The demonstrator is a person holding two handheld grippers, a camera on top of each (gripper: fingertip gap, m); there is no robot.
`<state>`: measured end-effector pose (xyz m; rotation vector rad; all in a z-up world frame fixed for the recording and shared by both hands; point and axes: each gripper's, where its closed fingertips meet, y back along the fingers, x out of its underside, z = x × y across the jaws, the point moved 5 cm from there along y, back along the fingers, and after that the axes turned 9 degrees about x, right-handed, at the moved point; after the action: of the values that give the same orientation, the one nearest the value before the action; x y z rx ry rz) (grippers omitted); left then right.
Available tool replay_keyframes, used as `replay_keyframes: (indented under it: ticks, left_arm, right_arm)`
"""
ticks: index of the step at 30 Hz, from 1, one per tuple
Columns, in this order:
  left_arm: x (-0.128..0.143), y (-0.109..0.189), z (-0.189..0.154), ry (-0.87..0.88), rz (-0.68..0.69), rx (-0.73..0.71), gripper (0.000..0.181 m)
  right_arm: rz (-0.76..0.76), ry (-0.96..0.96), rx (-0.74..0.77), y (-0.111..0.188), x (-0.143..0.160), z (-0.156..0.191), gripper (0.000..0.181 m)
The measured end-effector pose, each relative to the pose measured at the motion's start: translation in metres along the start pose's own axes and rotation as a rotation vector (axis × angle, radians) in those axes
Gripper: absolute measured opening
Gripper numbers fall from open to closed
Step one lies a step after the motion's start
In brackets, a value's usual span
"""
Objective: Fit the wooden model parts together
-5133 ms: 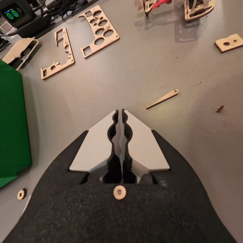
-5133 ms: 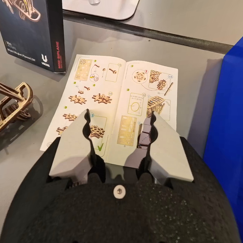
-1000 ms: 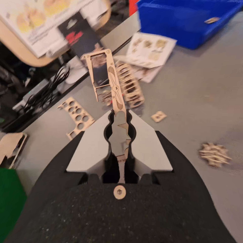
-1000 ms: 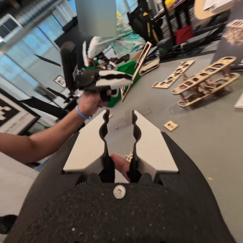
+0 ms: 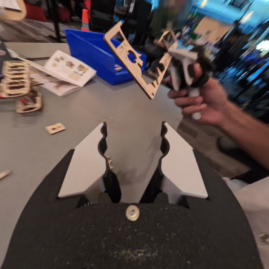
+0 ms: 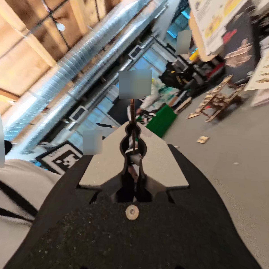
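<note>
My left gripper (image 5: 133, 123) is open and empty, low over the grey table (image 5: 87, 113). My right gripper (image 6: 133, 123) is shut on a flat wooden parts sheet (image 6: 132, 110), seen edge-on between its jaws. In the left wrist view the same sheet (image 5: 135, 72) hangs tilted in the air at the upper middle, held at its right edge by the right gripper (image 5: 182, 62) in a person's hand (image 5: 203, 104). A built wooden biplane model (image 5: 17, 87) stands at the left and also shows in the right wrist view (image 6: 215, 104).
A blue bin (image 5: 93, 53) and an open instruction booklet (image 5: 65, 72) lie behind. A small wooden plate (image 5: 55, 128) lies on the table, also in the right wrist view (image 6: 202, 139). A green box (image 6: 161, 120) stands at the far side. People stand in the background. Some 15 centimetres of space lies between my two pairs of fingers. Between my left fingertips and the built wooden biplane model (image 5: 17, 87) there is roughly 20 centimetres.
One second ago my left gripper was shut on the wooden sheet and my right was open. Now the right gripper holds the sheet and the left has opened and drawn back.
</note>
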<state>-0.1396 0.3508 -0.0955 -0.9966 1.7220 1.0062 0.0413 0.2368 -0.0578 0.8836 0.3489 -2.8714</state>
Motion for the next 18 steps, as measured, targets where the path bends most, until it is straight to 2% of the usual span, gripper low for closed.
replay_keyframes:
  ticks: [2,4,5,7,9,11,15,18]
  left_arm:
    - [-0.004,-0.011,-0.014,0.096,-0.085,0.116,0.072]
    - [-0.009,-0.021,-0.025,0.19,-0.108,0.241,0.066]
    - [-0.008,-0.026,-0.029,0.241,-0.097,0.302,0.054]
    - [-0.006,-0.031,-0.035,0.361,-0.095,0.42,0.043]
    - [-0.007,-0.031,-0.035,0.477,-0.149,0.502,0.017]
    - [-0.007,-0.029,-0.031,0.549,-0.217,0.526,0.001]
    - [-0.003,-0.027,-0.028,0.558,-0.237,0.501,0.0]
    - [-0.005,-0.026,-0.026,0.574,-0.271,0.493,0.0]
  right_arm:
    - [0.035,-0.056,-0.089,-0.007,0.008,0.009,0.002]
    - [0.083,-0.056,-0.082,-0.016,0.021,0.01,0.001]
    - [0.106,-0.046,-0.066,-0.019,0.026,0.009,0.001]
    - [0.139,-0.06,-0.088,-0.022,0.033,0.011,0.0]
    - [0.187,-0.043,-0.072,-0.025,0.04,0.011,0.001]
    - [0.224,0.008,-0.038,-0.026,0.046,0.011,0.003]
    - [0.24,0.014,-0.026,-0.027,0.048,0.012,0.003]
    - [0.281,0.013,-0.025,-0.03,0.053,0.011,0.014]
